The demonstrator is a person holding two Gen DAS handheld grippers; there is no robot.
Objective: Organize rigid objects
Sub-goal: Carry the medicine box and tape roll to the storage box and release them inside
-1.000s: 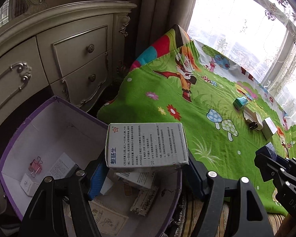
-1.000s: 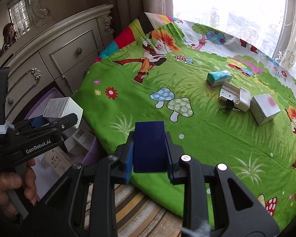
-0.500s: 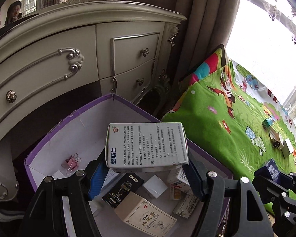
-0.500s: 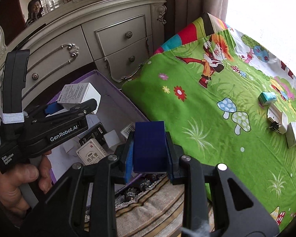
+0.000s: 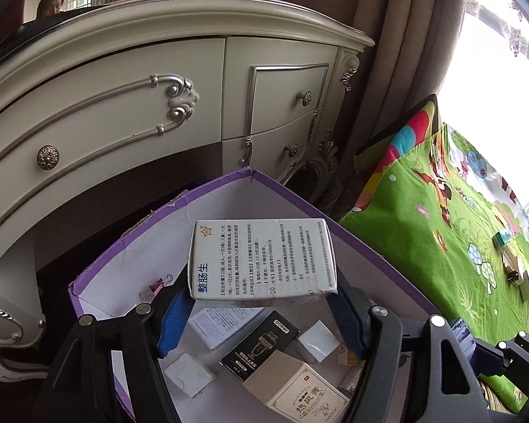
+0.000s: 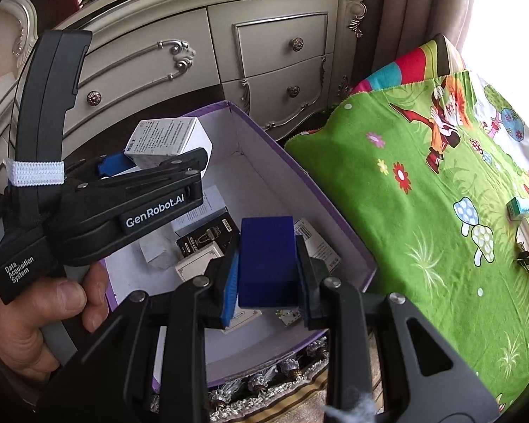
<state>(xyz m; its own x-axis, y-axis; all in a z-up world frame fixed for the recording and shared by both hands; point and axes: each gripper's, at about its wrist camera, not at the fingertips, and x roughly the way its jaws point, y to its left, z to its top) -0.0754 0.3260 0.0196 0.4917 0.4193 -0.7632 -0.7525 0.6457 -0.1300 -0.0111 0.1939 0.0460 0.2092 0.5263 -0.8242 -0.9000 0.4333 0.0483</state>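
A white medicine box [image 5: 262, 259] with blue Chinese print is clamped between the blue pads of the left gripper [image 5: 261, 313] and is held in the air above the open purple-edged storage box [image 5: 229, 190]; its printed face is turned up toward the left wrist camera. In the right wrist view the same white box [image 6: 169, 137] is seen at the far left, carried by the black left gripper [image 6: 151, 162], whose handle is gripped by a hand [image 6: 42, 317] at the near left. A dark blue block [image 6: 266, 261] is grasped between the jaws of the right gripper [image 6: 266, 282], pressed on both sides by the pads, and is held over the near part of the storage box [image 6: 335, 218].

On the white floor of the storage box several items lie loose: a black carton marked DORMI [image 5: 261, 343], a beige carton with a dark ornamental label [image 5: 296, 384] at the near edge, a small white cube [image 5: 317, 340] just right of the black carton, a flat white packet [image 5: 188, 373] at the near left, and a pink binder clip [image 5: 157, 283] by the far left wall.

Behind the storage box stands a cream dresser [image 5: 123, 98] with silver scroll handles and round knobs. To the right a green cartoon-print cloth [image 6: 423, 194] is spread, and on its far right side a small teal box [image 6: 520, 208], a white box with a black clip [image 6: 527, 250] and one more pale box partly cut off by the frame are left. A fringed striped rug [image 6: 299, 384] is seen below the near wall of the storage box.
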